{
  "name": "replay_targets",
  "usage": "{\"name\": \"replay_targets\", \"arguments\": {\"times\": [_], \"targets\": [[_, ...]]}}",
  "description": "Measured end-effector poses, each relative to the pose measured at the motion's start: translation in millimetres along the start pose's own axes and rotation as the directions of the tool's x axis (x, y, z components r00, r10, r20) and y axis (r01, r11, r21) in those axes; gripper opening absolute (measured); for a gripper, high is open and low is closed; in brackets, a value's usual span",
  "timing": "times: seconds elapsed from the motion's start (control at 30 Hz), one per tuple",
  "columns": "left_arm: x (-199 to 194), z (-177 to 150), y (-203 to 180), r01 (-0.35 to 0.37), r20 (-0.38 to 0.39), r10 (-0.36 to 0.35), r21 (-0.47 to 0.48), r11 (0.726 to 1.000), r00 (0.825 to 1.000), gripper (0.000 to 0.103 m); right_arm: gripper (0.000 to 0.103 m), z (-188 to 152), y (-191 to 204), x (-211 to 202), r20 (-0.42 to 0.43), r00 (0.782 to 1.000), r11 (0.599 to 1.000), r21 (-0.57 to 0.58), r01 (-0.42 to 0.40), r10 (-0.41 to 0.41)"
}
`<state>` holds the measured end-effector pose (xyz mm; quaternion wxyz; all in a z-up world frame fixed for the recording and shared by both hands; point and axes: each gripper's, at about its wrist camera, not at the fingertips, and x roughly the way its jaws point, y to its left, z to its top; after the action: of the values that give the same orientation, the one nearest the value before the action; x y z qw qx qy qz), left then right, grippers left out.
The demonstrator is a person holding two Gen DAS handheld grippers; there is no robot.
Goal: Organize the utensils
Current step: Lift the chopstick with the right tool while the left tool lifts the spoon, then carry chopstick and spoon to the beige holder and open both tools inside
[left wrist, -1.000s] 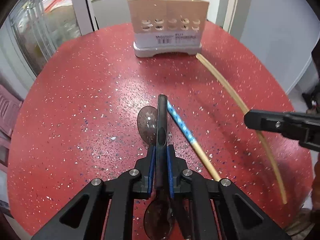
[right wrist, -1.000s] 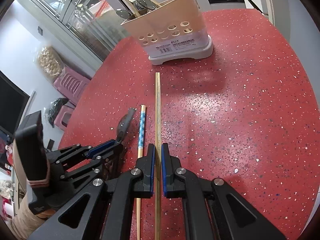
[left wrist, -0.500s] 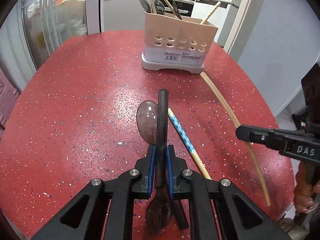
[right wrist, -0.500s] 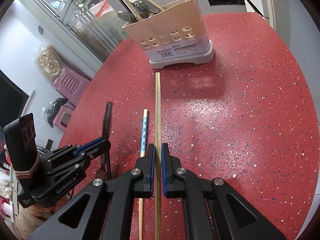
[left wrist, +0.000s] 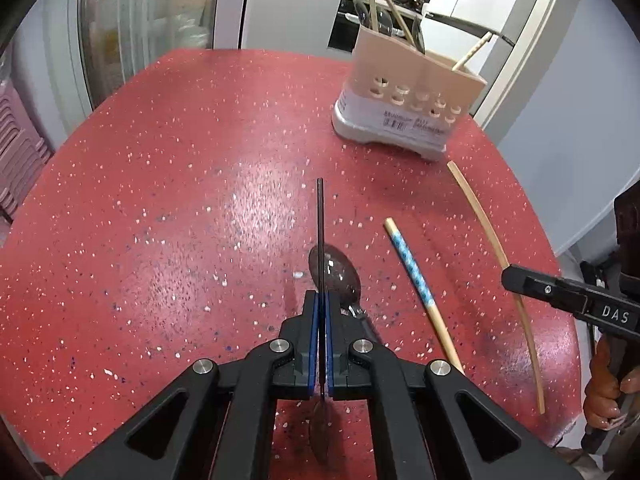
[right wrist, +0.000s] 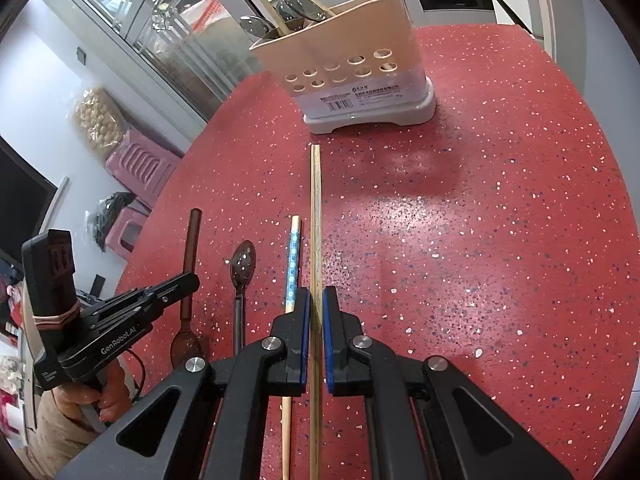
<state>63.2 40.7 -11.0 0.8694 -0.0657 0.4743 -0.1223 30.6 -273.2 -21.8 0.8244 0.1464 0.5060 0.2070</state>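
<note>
My left gripper (left wrist: 320, 300) is shut on a dark wooden spoon (left wrist: 320, 224) and holds it above the red table; it shows in the right wrist view (right wrist: 191, 256) too. A dark plastic spoon (left wrist: 336, 272) lies on the table below it. My right gripper (right wrist: 315, 300) is shut on a long bamboo chopstick (right wrist: 316, 216) that points at the beige utensil holder (right wrist: 344, 64). A blue-patterned chopstick (right wrist: 293, 260) lies on the table just left of it. The holder (left wrist: 412, 92) stands at the table's far right with spoons and chopsticks in it.
The round red speckled table (left wrist: 180, 200) drops off at its edges. Glass cabinets (left wrist: 140, 20) and pink stools (right wrist: 140, 164) stand beyond it on the left, a wall on the right.
My left gripper has lifted the wooden spoon and turned it edge-on, moving back and left. The dark plastic spoon stays on the table. My right gripper has come closer to the holder.
</note>
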Motion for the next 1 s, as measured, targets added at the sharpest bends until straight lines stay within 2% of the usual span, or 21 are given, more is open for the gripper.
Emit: {"name": "replay_targets", "arguments": {"times": [0.27, 0.57, 0.8, 1.0], "targets": [[-24, 24, -13, 0.026, 0.104, -0.026, 0.009, 1.0, 0.994, 0.028, 0.007, 19, 0, -17, 0.046, 0.999, 1.0, -0.017, -0.002, 0.003], [-46, 89, -31, 0.083, 0.228, -0.086, 0.023, 0.996, 0.97, 0.028, 0.007, 69, 4, -49, 0.15, 0.988, 0.997, -0.066, 0.028, -0.017], [-48, 151, -46, 0.101, 0.307, -0.112, 0.052, 0.994, 0.945, 0.028, 0.007, 124, 18, -70, 0.252, 0.967, 0.993, -0.113, 0.046, -0.016], [-40, 201, -56, 0.092, 0.369, -0.104, 0.049, 0.994, 0.923, 0.028, 0.007, 168, 31, -81, 0.349, 0.937, 0.983, -0.174, 0.054, 0.01]]}}
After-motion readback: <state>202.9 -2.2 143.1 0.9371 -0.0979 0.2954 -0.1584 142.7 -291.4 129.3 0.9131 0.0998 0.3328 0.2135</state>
